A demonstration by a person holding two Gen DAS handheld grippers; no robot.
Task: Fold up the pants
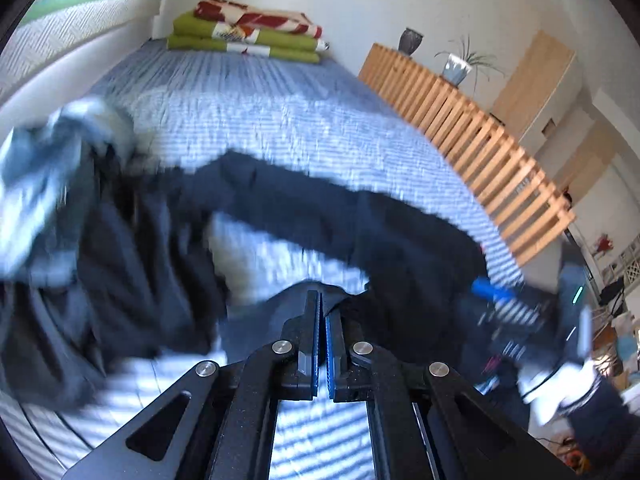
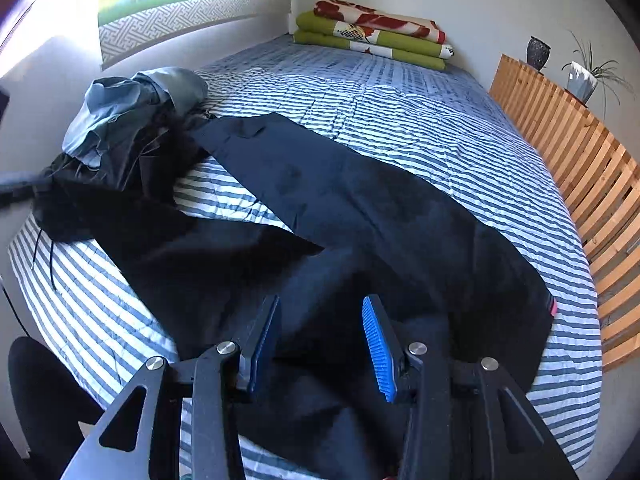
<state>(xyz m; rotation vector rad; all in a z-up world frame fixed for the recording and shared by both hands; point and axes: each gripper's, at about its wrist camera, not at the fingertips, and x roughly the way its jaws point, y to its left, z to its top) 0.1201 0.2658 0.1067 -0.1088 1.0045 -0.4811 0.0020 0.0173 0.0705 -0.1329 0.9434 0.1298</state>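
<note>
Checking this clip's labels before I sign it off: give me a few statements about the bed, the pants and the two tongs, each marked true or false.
1. The left tongs are shut, with dark fabric of the pants at their tips. True.
2. The right tongs are clamped on the pants. False: their pads stand apart above the fabric, gripping nothing.
3. The pants lie on a striped bedcover. True.
4. The folded blankets sit on top of the pants. False: they are stacked at the far end of the bed, apart from the pants.
5. A slatted wooden frame runs along one side of the bed. True.
</note>
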